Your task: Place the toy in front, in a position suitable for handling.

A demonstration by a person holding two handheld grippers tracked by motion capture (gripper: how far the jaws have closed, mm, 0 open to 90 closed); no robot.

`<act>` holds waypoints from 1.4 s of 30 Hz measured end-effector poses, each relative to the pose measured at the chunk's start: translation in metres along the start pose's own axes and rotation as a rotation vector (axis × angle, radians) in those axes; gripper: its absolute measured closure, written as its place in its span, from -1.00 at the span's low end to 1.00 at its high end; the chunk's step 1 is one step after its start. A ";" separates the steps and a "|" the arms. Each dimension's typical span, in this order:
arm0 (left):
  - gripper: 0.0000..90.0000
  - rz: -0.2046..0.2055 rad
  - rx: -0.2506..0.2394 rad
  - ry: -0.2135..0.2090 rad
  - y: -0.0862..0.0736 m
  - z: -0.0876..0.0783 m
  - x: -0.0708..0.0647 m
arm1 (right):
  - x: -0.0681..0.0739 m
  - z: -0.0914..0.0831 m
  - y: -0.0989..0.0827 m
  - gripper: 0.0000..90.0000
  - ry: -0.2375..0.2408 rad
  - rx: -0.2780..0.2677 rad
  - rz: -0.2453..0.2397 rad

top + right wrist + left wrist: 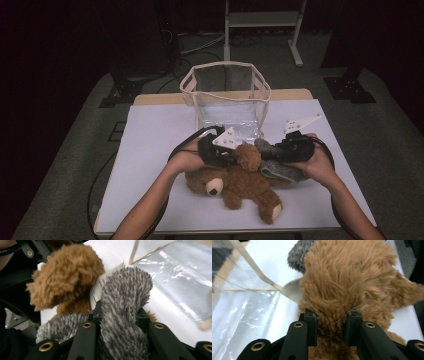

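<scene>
A brown teddy bear [235, 182] lies on the white table sheet near the front. One of its fuzzy limbs [342, 287] is raised, and my left gripper [227, 155] is shut on it, the black jaws pressing into the fur from both sides. A grey plush toy [280, 167] lies just right of the bear. My right gripper [272, 152] is shut on a furry grey limb [125, 305] of that toy. The two grippers face each other closely over the toys. A clear plastic bag [227, 95] with cream trim stands open behind them.
The white sheet [150, 135] covers a wooden table. The clear bag [242, 302] lies close to the left jaw's side; its shiny wall [180, 272] is right of the grey limb. A metal stand [262, 30] is on the floor beyond the table.
</scene>
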State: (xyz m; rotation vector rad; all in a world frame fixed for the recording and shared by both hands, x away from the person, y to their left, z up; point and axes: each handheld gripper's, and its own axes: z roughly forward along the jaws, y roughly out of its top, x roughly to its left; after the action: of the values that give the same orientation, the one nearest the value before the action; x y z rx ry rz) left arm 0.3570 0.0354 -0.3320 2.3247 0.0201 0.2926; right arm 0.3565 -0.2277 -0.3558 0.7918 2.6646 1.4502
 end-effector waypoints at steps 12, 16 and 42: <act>0.43 0.078 -0.061 0.063 0.019 0.006 0.010 | -0.014 -0.037 0.021 0.54 -0.101 -0.006 -0.025; 0.34 0.066 -0.020 0.023 -0.005 0.015 -0.009 | -0.012 -0.012 -0.011 0.54 -0.037 0.114 -0.025; -0.36 0.012 -0.041 0.059 -0.052 -0.034 -0.048 | 0.002 0.010 -0.003 0.54 -0.030 0.017 -0.051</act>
State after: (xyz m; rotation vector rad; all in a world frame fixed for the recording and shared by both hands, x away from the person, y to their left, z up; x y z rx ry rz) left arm 0.3066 0.0909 -0.3567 2.2757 0.0295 0.3645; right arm 0.3555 -0.2201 -0.3638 0.7349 2.6580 1.3951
